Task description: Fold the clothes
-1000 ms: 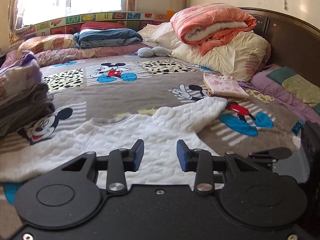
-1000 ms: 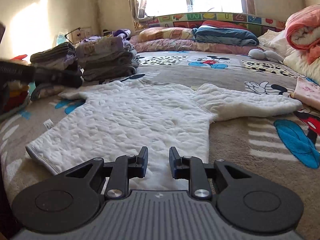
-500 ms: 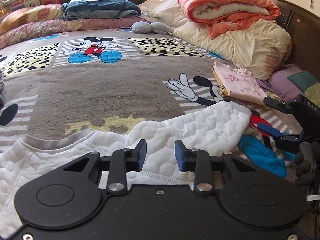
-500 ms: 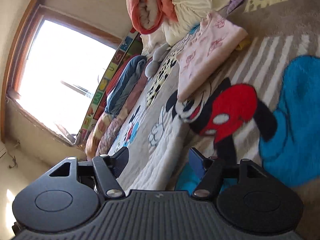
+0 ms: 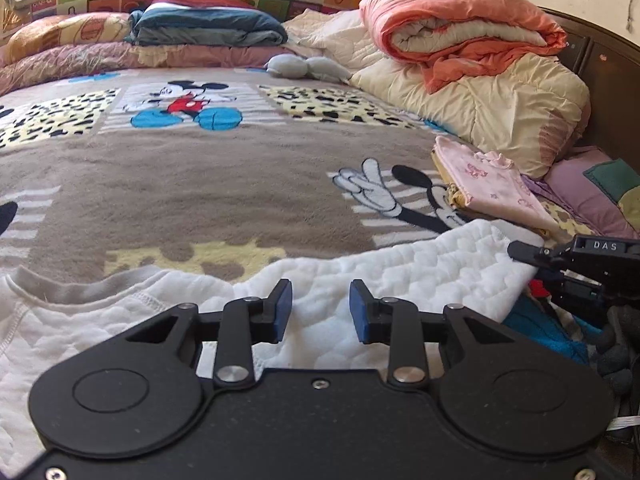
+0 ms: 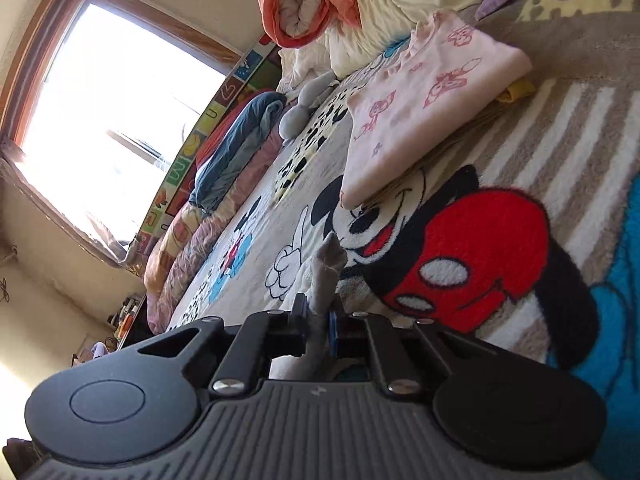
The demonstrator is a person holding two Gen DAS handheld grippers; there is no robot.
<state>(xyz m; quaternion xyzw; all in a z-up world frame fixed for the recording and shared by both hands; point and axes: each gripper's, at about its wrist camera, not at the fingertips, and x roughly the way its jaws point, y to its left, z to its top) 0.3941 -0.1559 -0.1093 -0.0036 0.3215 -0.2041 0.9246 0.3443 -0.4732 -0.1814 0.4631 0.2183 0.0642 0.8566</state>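
The bed carries everything, covered by a brown cartoon-mouse blanket. Directly under and just ahead of the left claw a white quilted top lies spread flat, its sleeve reaching away to the right of that claw. Beyond the sleeve end rests a folded pink garment. Farther ahead, to the right, cream bedding bears a rolled orange quilt; far ahead, a folded blue blanket tops long pillows, with a grey soft toy nearby.
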